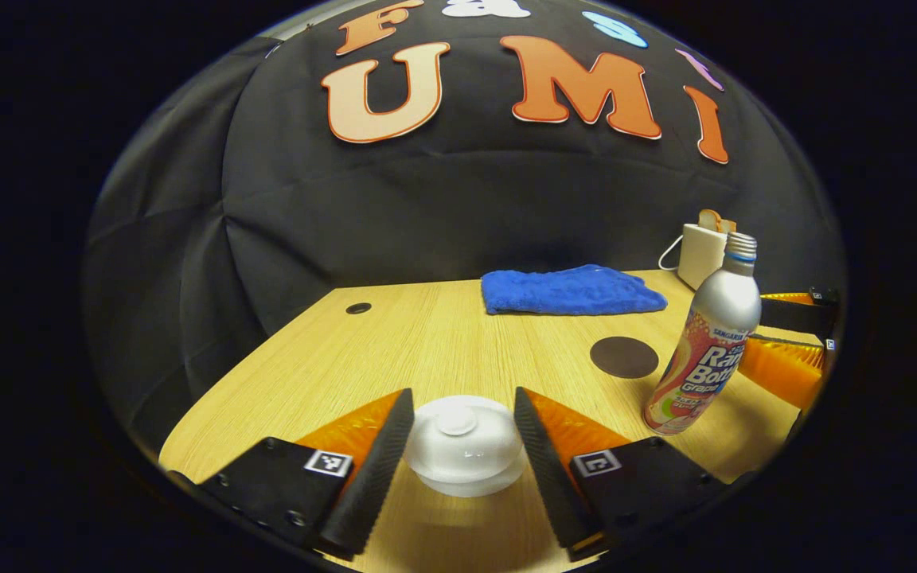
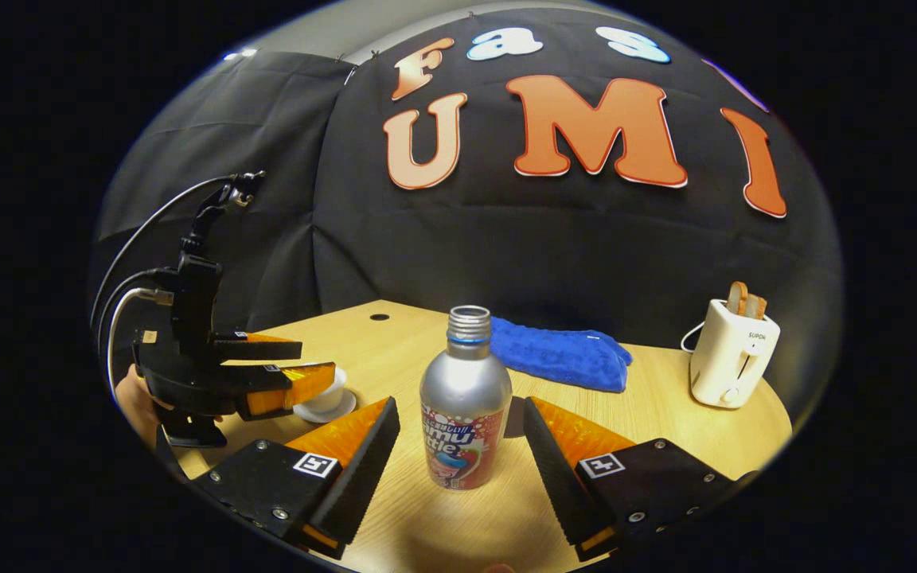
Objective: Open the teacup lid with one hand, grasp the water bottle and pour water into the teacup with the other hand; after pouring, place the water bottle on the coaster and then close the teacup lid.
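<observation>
Blue cloth [image 1: 571,290] lies crumpled near the desk's [image 1: 427,342] far edge. White toaster [image 2: 732,352] stands right of it, well apart, bread in its slot, cord trailing behind. Small dark hole [image 1: 358,308] in desk top, far left.

We lose teacup [image 2: 323,398] body behind left gripper [image 2: 283,368]; only part of lid and saucer visible. Coaster [image 2: 513,418] mostly hidden behind water bottle [image 2: 465,402]. Right gripper [image 1: 793,350] cut by left gripper view's edge.
</observation>
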{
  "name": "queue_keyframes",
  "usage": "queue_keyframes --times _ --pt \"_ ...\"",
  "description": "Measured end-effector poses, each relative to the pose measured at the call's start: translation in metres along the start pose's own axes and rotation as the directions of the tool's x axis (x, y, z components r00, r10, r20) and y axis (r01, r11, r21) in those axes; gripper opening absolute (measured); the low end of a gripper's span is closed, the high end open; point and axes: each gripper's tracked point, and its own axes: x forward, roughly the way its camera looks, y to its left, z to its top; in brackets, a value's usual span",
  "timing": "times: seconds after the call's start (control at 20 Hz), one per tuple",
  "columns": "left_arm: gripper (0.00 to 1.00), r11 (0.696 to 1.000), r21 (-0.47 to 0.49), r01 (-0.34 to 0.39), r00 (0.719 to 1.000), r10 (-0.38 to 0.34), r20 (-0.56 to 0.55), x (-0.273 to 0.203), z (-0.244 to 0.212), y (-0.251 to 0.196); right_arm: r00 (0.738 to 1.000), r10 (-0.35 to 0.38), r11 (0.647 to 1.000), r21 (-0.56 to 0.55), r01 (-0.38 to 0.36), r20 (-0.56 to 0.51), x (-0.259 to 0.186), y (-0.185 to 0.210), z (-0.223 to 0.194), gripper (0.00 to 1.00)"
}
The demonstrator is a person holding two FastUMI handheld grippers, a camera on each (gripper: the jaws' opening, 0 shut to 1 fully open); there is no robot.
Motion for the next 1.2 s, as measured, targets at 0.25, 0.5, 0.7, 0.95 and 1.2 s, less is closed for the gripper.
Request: queue_keyframes --times 0.25,0.5,0.7,0.95,1.2 --pt "0.61 1.0 0.002 0.004 1.0 -0.004 -0.021 0.004 -0.003 -0.002 0.999 0.017 1.0 0.027 -0.016 -0.039 0.011 0.001 -0.01 0.94" --pt "0.52 1.0 0.008 0.006 1.0 -0.006 -0.025 0.007 -0.004 -0.005 0.998 0.018 0.999 0.028 -0.016 -0.055 0.016 0.0 -0.016 0.94" --pt "0.35 1.0 0.005 -0.004 1.0 0.004 -0.012 0.006 -0.002 -0.002 0.997 0.019 0.999 0.038 -0.017 -0.07 0.021 -0.001 -0.02 0.94" --pt "0.34 1.0 -0.008 0.01 1.0 -0.01 0.001 0.007 0.003 -0.004 0.993 0.032 0.998 0.056 -0.026 -0.111 0.029 0.004 -0.031 0.93" --pt "0.34 1.0 -0.013 0.016 0.999 -0.016 0.039 0.006 0.013 -0.005 0.988 0.036 0.997 0.078 -0.024 -0.152 0.034 0.006 -0.041 0.91"
